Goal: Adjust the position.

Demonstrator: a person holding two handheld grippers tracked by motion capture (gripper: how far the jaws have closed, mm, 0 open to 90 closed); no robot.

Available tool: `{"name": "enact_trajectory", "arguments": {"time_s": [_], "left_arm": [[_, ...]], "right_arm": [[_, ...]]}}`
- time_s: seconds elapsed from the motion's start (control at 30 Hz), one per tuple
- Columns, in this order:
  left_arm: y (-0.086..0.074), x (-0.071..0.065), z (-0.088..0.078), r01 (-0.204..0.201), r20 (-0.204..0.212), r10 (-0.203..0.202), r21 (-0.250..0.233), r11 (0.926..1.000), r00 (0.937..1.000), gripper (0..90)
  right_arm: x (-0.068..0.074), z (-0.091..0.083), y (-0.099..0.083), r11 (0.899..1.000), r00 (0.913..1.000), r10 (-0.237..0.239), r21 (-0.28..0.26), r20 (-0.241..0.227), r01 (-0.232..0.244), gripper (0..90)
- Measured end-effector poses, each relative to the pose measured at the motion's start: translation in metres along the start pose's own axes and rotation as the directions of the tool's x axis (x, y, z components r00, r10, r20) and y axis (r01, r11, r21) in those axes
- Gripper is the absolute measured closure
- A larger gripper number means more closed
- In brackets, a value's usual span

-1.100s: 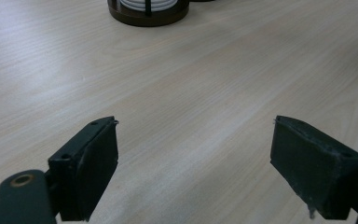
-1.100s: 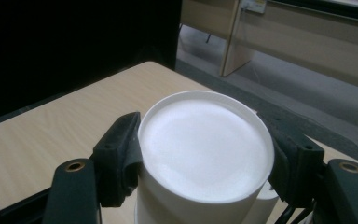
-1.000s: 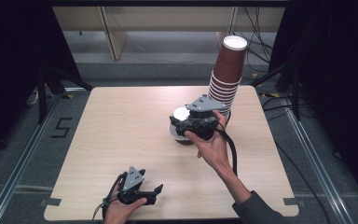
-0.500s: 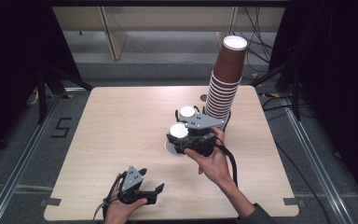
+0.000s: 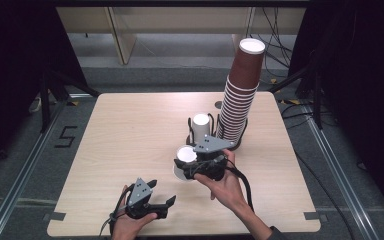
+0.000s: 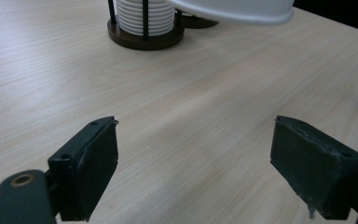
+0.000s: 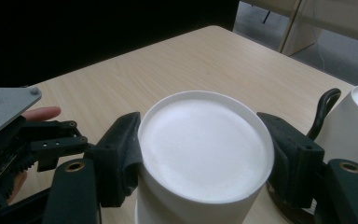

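The pale wooden table (image 5: 130, 130) spreads out in front of me, and everything I work with sits on its far right half. Largest there is the tall stack of brown paper cups (image 5: 241, 95), upside down with a white base on top, leaning a little and rising from a dark round holder at the right rear of the table. Just to the left of it stands a shorter stack of white cups (image 5: 200, 126) held between thin black posts; in my left gripper view I see that white stack (image 6: 143, 16) on its brown base, well ahead of my jaws.

Nearer to me is the single white cup (image 5: 184, 161), upside down, near the middle of the table and just in front of the two stacks. My right gripper (image 5: 192, 167) is clenched on it: in the right gripper view the two black jaws press against opposite sides of the cup (image 7: 205, 154), just under its white upturned base. I cannot tell whether its rim rests on the table.

My left gripper (image 5: 161, 204) rests near the front edge of the table, well apart from the cup, its jaws released and spread with only bare wood between them.
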State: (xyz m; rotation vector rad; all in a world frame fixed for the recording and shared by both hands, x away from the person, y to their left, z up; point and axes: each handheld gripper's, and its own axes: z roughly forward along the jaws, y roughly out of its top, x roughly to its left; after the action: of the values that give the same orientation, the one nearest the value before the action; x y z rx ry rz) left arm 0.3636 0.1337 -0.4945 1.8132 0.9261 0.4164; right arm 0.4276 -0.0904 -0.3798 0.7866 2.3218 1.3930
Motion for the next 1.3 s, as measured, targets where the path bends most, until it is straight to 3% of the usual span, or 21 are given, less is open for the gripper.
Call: {"name": "enact_trajectory", "arguments": {"time_s": [0.2,0.3,0.43,0.83,1.0,1.3], "left_arm": [[0.002,-0.002,0.001,0.007,0.012,-0.007,-0.022,0.9997,0.9999,14.8],[0.002,-0.002,0.003,0.009,0.017,-0.008,-0.03,0.9995,0.9998,14.7],[0.003,-0.003,0.003,0.009,0.032,-0.007,-0.038,0.9992,0.9995,14.7],[0.004,-0.008,0.004,-0.024,0.052,0.027,-0.063,0.9977,0.9983,14.7],[0.004,-0.009,0.004,-0.027,0.068,0.033,-0.082,0.9963,0.9971,14.5],[0.005,-0.009,0.004,-0.033,0.068,0.04,-0.098,0.9947,0.9969,13.1]], "right_arm": [[0.006,0.002,-0.003,1.0,0.9996,0.007,0.001,-0.027,-0.007,34.7],[0.009,0.005,-0.005,1.0,0.9975,0.003,0.001,-0.07,-0.003,34.7],[0.015,0.006,-0.006,1.0,0.9972,-0.026,0.009,-0.071,0.027,34.7],[0.024,0.013,-0.009,1.0,0.9906,-0.007,0.014,-0.136,0.009,34.8],[0.026,0.015,-0.009,0.999,0.9917,-0.029,0.011,-0.126,0.031,34.8],[0.028,0.017,-0.01,1.0,0.9824,0.008,0.015,-0.186,-0.005,34.9]]}}
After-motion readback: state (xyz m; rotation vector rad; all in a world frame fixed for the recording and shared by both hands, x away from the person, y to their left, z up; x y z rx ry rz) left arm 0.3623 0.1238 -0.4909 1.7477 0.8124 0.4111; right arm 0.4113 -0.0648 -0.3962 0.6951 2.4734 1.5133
